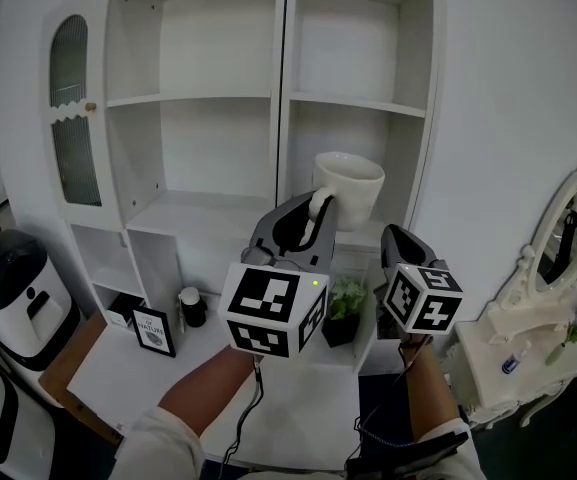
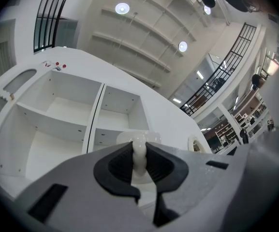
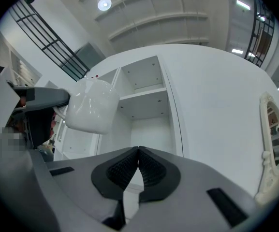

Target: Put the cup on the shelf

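A white cup [image 1: 350,188] hangs in the air in front of the white shelf unit [image 1: 280,98], level with its lower right compartment. My left gripper [image 1: 318,206] is shut on the cup's handle [image 2: 139,151], which stands pinched between the dark pads. From the right gripper view the cup [image 3: 92,108] hangs at the left, before the open compartments [image 3: 146,100]. My right gripper [image 1: 396,236] is just right of the cup and slightly lower. Its jaws [image 3: 138,151] are shut with nothing between them.
On the white table [image 1: 298,398] below stand a small potted plant [image 1: 345,306], a dark jar [image 1: 193,306] and a framed sign [image 1: 155,330]. An ornate white mirror [image 1: 565,230] stands at the right, and a white appliance [image 1: 13,288] at the left.
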The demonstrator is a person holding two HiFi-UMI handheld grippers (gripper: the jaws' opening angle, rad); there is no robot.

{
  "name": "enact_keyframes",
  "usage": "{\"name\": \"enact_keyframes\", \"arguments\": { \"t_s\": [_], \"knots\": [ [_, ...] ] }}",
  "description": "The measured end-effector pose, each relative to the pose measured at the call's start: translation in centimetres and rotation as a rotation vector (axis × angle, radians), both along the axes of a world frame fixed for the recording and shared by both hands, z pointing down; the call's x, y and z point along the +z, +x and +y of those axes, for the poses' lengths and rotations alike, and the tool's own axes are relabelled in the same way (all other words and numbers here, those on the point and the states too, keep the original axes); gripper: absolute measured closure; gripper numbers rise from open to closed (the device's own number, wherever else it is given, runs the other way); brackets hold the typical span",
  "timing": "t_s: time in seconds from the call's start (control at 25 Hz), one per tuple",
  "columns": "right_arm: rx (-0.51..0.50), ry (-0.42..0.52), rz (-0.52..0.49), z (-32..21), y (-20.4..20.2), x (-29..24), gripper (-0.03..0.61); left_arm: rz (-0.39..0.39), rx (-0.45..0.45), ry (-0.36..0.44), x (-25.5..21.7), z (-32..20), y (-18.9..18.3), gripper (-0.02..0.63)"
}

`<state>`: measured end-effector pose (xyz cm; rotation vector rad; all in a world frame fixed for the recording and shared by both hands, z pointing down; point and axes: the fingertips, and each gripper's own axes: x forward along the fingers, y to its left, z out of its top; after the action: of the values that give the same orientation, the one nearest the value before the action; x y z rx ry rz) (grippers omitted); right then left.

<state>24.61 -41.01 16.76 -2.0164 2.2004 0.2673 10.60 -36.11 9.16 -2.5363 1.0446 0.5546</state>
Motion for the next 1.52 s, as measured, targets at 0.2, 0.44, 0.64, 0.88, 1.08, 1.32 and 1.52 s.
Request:
{"name": "enact_keyframes", "arguments": {
  "t_s": [0.2, 0.44, 0.64, 0.88, 1.08, 1.32, 1.52],
  "knots": [
    [-0.012, -0.009, -0.008, -0.6, -0.1, -0.1, 0.555, 0.003, 0.005, 0.018, -1.5, -0.2, 0.5, 0.566],
    [-0.023, -0.018, -0.014, -1.4, -0.2, -0.2, 0.555, 0.025, 0.013, 0.023, -3.2, -0.7, 0.9, 0.566],
    [-0.03, -0.016, -0.015, -2.0, -0.5, -0.5, 0.557, 0.04, 0.012, 0.031, -4.4, -1.0, 0.7, 0.566],
    [-0.039, -0.006, -0.012, -2.3, -0.6, -1.2, 0.557, 0.057, 0.005, 0.033, -6.4, -1.7, 0.5, 0.568],
    [-0.043, -0.006, -0.013, -2.8, -0.6, -1.3, 0.555, 0.068, -0.002, 0.041, -7.7, -2.0, 0.4, 0.568],
    [-0.049, -0.011, -0.013, -3.4, -0.4, -1.1, 0.556, 0.074, -0.013, 0.048, -9.5, -2.4, 0.5, 0.568],
    [-0.052, -0.01, -0.016, -3.7, -0.3, -1.1, 0.555, 0.078, -0.009, 0.058, -10.8, -2.3, 0.6, 0.568]
  ]
}}
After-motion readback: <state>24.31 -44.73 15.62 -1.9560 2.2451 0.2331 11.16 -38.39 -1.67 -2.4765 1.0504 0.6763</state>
